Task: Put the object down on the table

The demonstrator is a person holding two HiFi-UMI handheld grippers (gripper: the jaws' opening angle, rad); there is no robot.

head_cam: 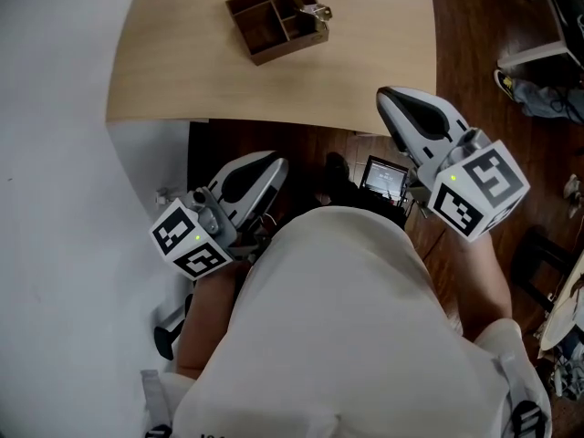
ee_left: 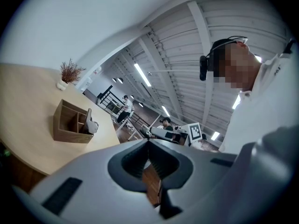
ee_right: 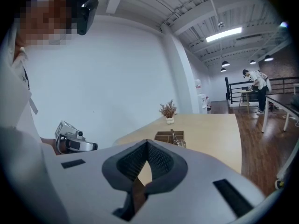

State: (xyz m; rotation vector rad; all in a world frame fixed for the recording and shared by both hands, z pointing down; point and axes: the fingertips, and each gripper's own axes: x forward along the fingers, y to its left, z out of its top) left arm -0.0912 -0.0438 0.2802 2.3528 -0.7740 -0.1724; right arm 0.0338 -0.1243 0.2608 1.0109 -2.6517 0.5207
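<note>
I hold both grippers close to my body, and neither one carries anything. My left gripper [head_cam: 276, 164] sits low at my left side, short of the table's [head_cam: 182, 80] near edge and touching my white shirt [head_cam: 347, 336]. In the left gripper view its two jaws meet at the tips, clenched on nothing. My right gripper [head_cam: 391, 95] is further forward, and in the head view its nose shows over the table's near right corner. How high it hangs above the wood I cannot tell. In the right gripper view its jaws are also pressed together, tip to tip, with nothing between the ribbed pads. The wooden organizer [head_cam: 260, 35] stands on the table well back from the near edge, toward the far edge and roughly midway between the left and right edges. It is well apart from both grippers. A small pale object [head_cam: 315, 12] with a metal part sticks up out of a compartment at the organizer's right end and leans over the rim. I cannot make out exactly what it is. Seen from the right gripper, a small potted dried plant [ee_right: 167, 111] stands at the table's far edge, beyond the organizer. Dark wooden floor [head_cam: 474, 26] runs along the table's right edge.
</note>
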